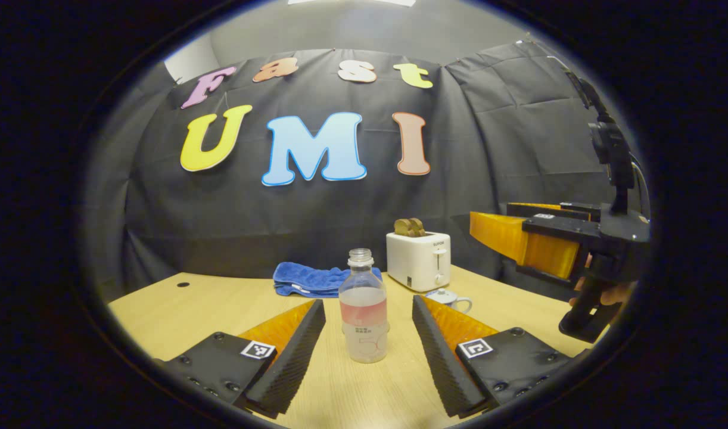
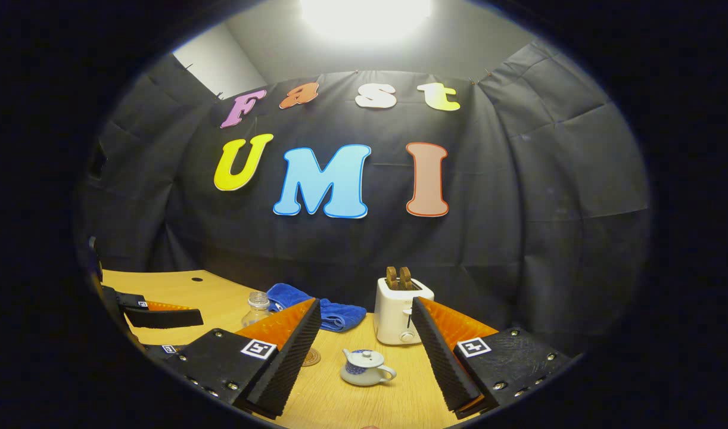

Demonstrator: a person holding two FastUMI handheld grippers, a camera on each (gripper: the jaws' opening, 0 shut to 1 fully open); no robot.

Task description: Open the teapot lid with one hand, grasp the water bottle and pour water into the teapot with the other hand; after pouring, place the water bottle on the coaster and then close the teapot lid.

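Observation:
A clear water bottle [image 1: 364, 310] with a pink label stands upright on the wooden table [image 1: 209, 298]. It is framed by my open left gripper [image 1: 367, 302], and neither finger touches it. In the right gripper view the bottle [image 2: 257, 307] stands just beyond the left gripper [image 2: 161, 317]. A small white teapot [image 2: 367, 366] with blue pattern sits ahead of my open right gripper [image 2: 365, 304], lid on. A round coaster [image 2: 311, 357] lies left of it, half hidden by a finger. In the left gripper view the teapot [image 1: 453, 298] peeks out behind a finger, and the right gripper [image 1: 537, 238] hovers high at the right.
A white toaster [image 2: 398, 313] with two slices of bread stands at the back of the table, and it appears as the toaster [image 1: 419, 260] behind the bottle too. A crumpled blue towel [image 1: 307, 279] lies to its left. A hand [image 1: 605, 293] holds the right gripper's grip.

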